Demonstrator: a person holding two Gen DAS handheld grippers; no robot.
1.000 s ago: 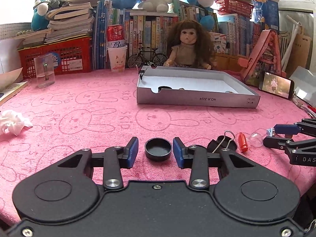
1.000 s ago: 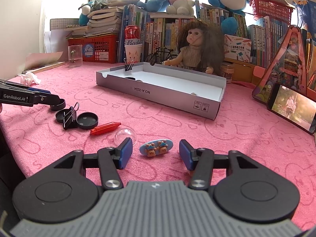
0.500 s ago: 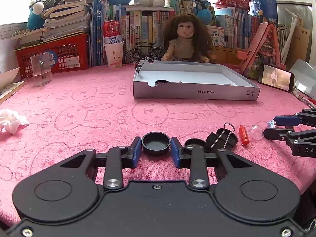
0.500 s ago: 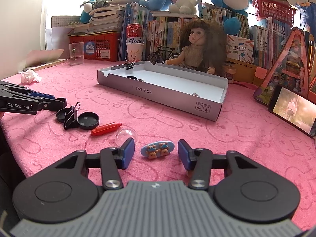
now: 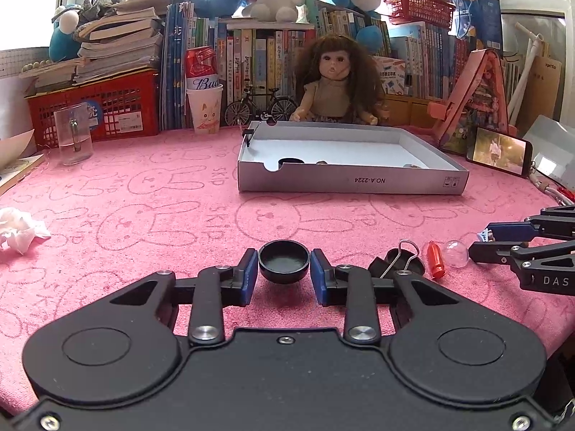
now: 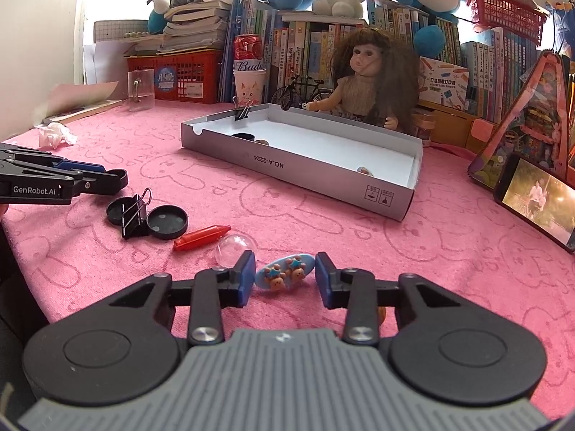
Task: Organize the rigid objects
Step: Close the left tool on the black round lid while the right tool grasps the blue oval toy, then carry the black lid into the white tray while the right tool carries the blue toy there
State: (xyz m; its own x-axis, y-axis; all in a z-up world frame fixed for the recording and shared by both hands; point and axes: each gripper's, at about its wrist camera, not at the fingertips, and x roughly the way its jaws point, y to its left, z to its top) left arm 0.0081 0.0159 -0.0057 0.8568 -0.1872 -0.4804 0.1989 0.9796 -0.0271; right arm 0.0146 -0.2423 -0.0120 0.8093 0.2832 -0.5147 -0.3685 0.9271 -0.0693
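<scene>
Left wrist view: my left gripper (image 5: 284,273), angled low, grasps a black cap (image 5: 284,260); my right gripper (image 6: 285,278) has been closing around an oval clip (image 6: 284,272), pads not yet pressing

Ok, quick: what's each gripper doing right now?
Left gripper: jaws shut on the round black plastic cap.
Right gripper: jaws just closing around the blue oval bear hair clip, not yet gripping.
</scene>
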